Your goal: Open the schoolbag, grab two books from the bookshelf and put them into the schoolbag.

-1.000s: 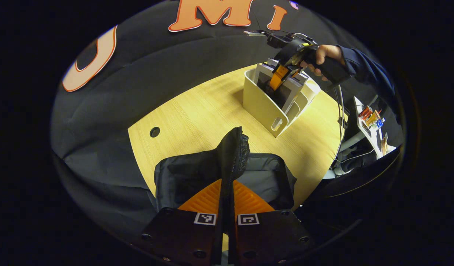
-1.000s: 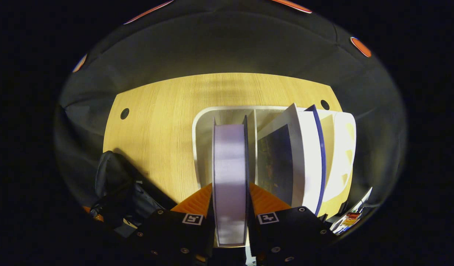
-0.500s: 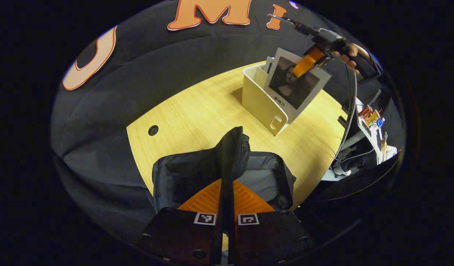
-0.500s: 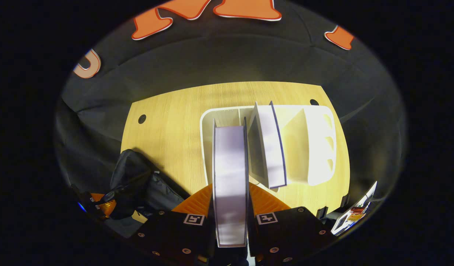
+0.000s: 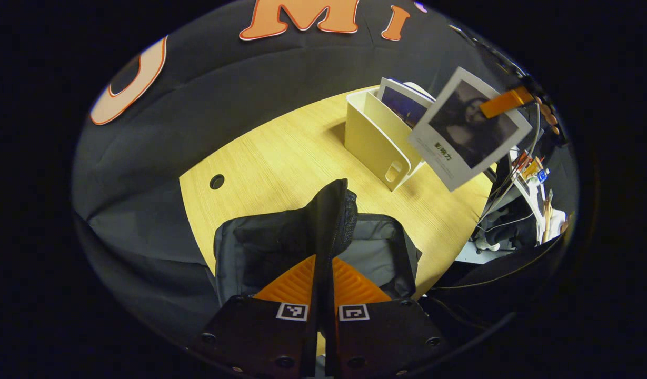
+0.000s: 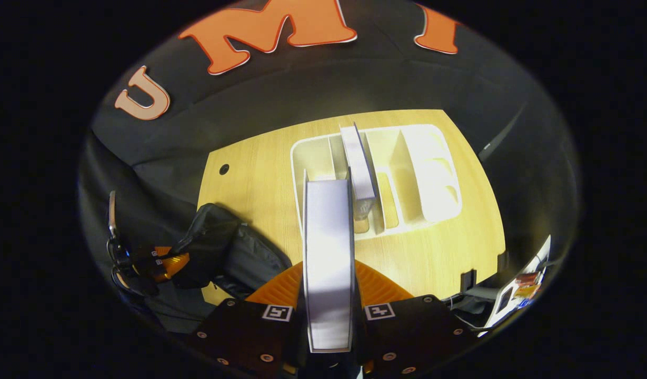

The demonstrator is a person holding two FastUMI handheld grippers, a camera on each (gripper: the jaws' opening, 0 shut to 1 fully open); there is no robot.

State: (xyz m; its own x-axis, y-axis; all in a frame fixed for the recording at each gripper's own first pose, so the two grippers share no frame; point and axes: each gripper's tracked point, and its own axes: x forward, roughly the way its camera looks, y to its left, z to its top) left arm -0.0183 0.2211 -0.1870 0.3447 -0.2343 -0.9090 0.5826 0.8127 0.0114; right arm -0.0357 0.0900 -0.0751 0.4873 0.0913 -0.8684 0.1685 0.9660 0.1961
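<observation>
The left gripper (image 5: 321,273) is closed on a raised fold of the black schoolbag (image 5: 281,247), its two orange fingers (image 5: 289,281) pressed against either side of the cloth by the zip. In the right gripper view the same gripper (image 6: 168,261) shows far off at the lower left, holding that flap up over the bag (image 6: 234,255). The bag lies on the near part of the wooden table (image 5: 281,158), its grey inside (image 5: 373,250) showing past the lifted flap.

The right gripper (image 6: 328,284) is closed on a book (image 6: 327,252), seen edge-on from its own camera, with an orange finger (image 6: 378,284) on each cover and the pale page block running up the middle. From the left gripper view this book (image 5: 468,129) hangs in the air, tilted, clear of the table and just beside the bookshelf; its white-bordered cover bears a dark portrait. One orange finger (image 5: 505,97) of the right gripper crosses the cover's upper corner; the hand behind it is too dark and far to the edge to make out well.

The cream bookshelf (image 5: 373,139) stands on the far side of the table, well apart from the bag. A second book (image 5: 405,102) stands upright in one of its slots (image 6: 357,163), between two dividers. A round hole (image 5: 216,181) sits in the tabletop near the left edge. Off the table's right end is a clutter of cables and small coloured objects (image 5: 528,168).
</observation>
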